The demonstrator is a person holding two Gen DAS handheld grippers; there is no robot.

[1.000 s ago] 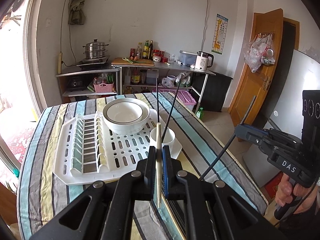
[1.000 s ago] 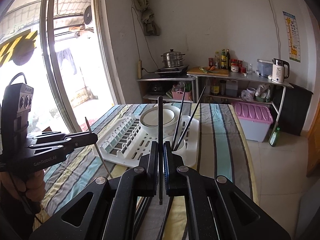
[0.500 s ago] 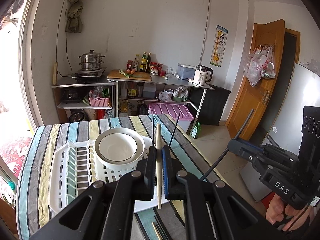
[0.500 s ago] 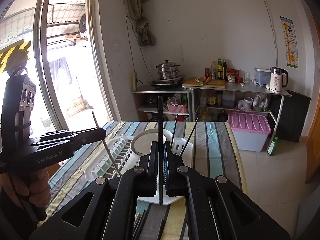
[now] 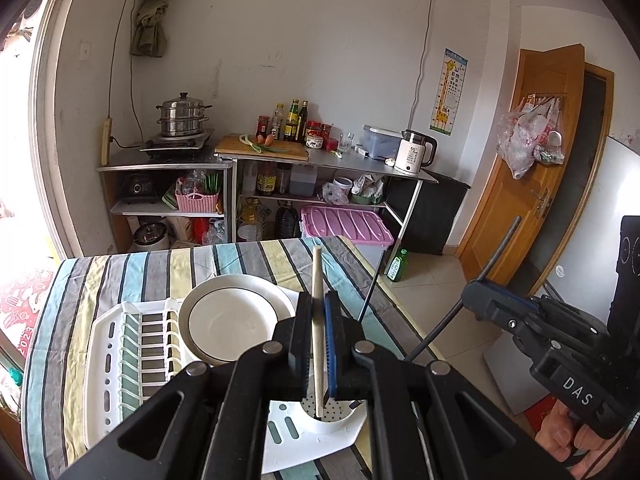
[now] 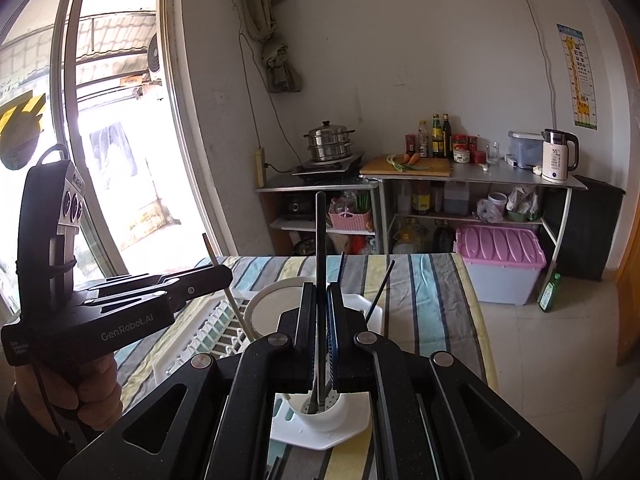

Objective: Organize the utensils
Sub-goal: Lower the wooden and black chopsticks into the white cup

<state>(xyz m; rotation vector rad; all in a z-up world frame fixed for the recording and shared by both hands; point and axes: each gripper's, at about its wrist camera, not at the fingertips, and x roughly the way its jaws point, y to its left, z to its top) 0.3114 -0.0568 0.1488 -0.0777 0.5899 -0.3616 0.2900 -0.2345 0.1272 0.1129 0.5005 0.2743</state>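
My left gripper [image 5: 316, 312] is shut on a pale wooden chopstick [image 5: 317, 276], held upright with its lower tip over the white utensil cup [image 5: 332, 416] of the dish rack [image 5: 120, 360]. My right gripper [image 6: 319, 304] is shut on a dark chopstick [image 6: 320, 232], upright, its lower end inside the same cup [image 6: 320, 410]. Two dark chopsticks [image 6: 380, 288] stand leaning in the cup. Each gripper shows in the other's view: the right gripper [image 5: 472, 296] and the left gripper [image 6: 224, 276].
A white bowl [image 5: 232, 320] sits in the rack on the striped tablecloth [image 5: 120, 272]. Loose chopsticks lie on the table under the grippers. Behind the table are metal shelves [image 5: 320, 168], a pink-lidded bin [image 5: 344, 228] and a wooden door [image 5: 532, 184].
Both grippers have risen and come forward over the rack's cup, carrying their chopsticks; the chopstick tips now hang at the cup instead of short of it.
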